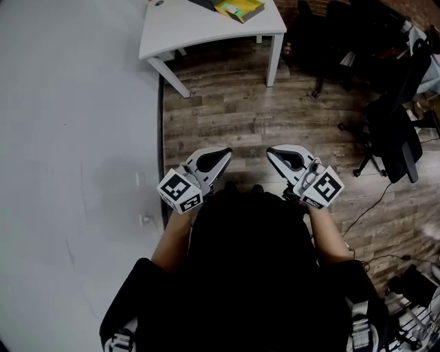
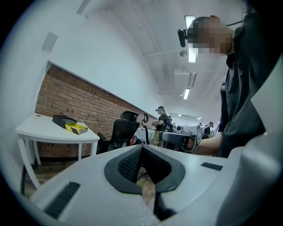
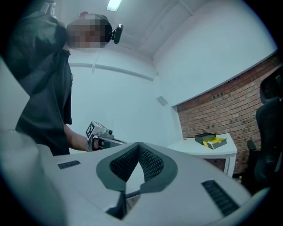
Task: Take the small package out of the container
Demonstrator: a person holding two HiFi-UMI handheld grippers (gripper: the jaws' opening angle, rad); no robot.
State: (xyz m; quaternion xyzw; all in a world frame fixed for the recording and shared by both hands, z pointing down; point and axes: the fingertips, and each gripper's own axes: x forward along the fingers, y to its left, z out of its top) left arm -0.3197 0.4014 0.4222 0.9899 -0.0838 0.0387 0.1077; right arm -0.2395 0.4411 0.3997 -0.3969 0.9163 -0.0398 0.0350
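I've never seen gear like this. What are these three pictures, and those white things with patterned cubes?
No robot here: a person holds two white tools, the left hand-held gripper and the right hand-held gripper. One picture comes from a camera on the person's head, looking down. The other two cameras ride on the grippers, looking along their jaws. Both are shut, holding nothing. Farther off stands a white table bearing an open yellow box beside a dark box.
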